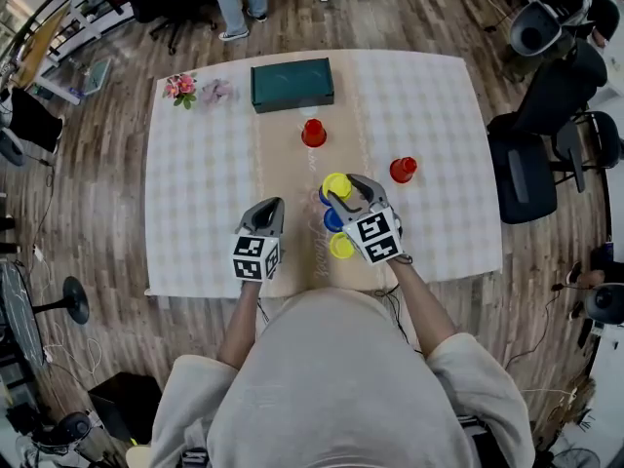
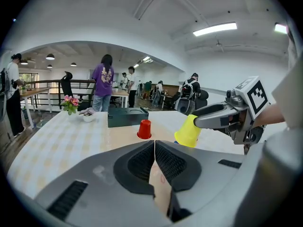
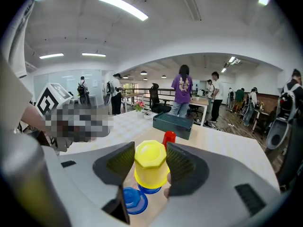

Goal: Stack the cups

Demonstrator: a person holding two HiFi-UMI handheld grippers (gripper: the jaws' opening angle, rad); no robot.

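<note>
Yellow cup (image 3: 150, 151), blue cups (image 3: 134, 201) and red cups (image 1: 314, 133) are really popping. Tablecloth (image 1: 195, 183) is showing pale checks plus a tan strip (image 1: 288, 178). Box (image 1: 292, 84) is looking dark green, flowers (image 1: 179, 87) pink, left gripper (image 2: 155, 162) and right gripper (image 3: 150, 164) grey.

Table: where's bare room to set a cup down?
Bare: the left cloth between the flowers and left gripper; also the far right, between green box and right red cup. Crowded: blue cup and near yellow cup by the right gripper.

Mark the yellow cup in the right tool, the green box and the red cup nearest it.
Yellow cup (image 3: 150, 157): right gripper view, upturned base.
Green box (image 1: 292, 84): head view, top face.
Red cup (image 1: 313, 133): head view, upturned base.
</note>
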